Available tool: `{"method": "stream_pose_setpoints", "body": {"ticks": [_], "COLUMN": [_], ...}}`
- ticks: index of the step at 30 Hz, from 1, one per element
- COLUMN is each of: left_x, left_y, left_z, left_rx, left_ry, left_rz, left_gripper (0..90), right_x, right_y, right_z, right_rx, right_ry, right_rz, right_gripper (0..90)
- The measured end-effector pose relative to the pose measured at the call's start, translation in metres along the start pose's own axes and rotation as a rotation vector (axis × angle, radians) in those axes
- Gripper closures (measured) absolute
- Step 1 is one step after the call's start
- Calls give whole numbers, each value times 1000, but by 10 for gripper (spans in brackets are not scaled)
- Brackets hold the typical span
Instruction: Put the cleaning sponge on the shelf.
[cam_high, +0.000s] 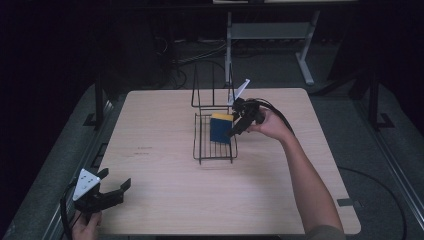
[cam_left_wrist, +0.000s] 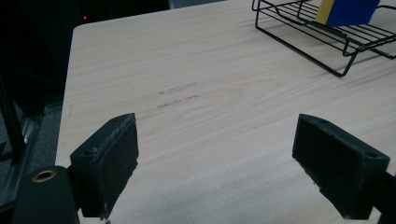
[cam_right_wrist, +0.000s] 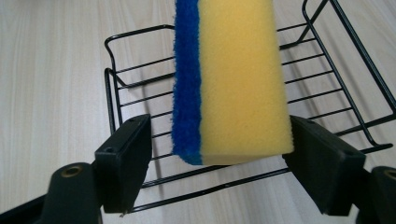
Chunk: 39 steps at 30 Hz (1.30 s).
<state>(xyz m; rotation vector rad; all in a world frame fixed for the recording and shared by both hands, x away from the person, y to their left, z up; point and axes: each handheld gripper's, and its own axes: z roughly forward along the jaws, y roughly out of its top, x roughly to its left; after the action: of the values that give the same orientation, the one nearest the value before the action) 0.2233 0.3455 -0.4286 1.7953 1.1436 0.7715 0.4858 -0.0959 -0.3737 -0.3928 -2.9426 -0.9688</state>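
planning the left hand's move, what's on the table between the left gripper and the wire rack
Nothing: the high view shows bare wood table between the left gripper and the wire rack, bar faint scuff marks.

We see a pale wooden table (cam_high: 165, 180) with rounded corners, faintly scuffed left of centre. A black wire rack (cam_high: 215, 145) sits directly on it near the middle toward the far edge, its tall back rising behind
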Motion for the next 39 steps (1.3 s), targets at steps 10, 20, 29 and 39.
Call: {"method": "stream_pose_setpoints", "body": {"ticks": [10, 20, 29, 39], "left_x": [-1, -2, -2, -3], "left_y": [0, 1, 1, 2], "left_z": [0, 1, 1, 0], "left_rx": [0, 0, 0, -2], "left_ry": [-2, -6, -6, -7], "left_rz": [2, 6, 7, 7], "left_gripper": [139, 139, 139, 139], "right_x": [3, 4, 5, 8], "right_y": [-4, -15, -21, -35], "right_z": [-4, -11, -15, -20], "right_rx": [11, 6, 17, 12], "right_ry": [-10, -17, -17, -34], "right_rz": [17, 32, 39, 65], "right_gripper": [211, 211, 202, 203]}}
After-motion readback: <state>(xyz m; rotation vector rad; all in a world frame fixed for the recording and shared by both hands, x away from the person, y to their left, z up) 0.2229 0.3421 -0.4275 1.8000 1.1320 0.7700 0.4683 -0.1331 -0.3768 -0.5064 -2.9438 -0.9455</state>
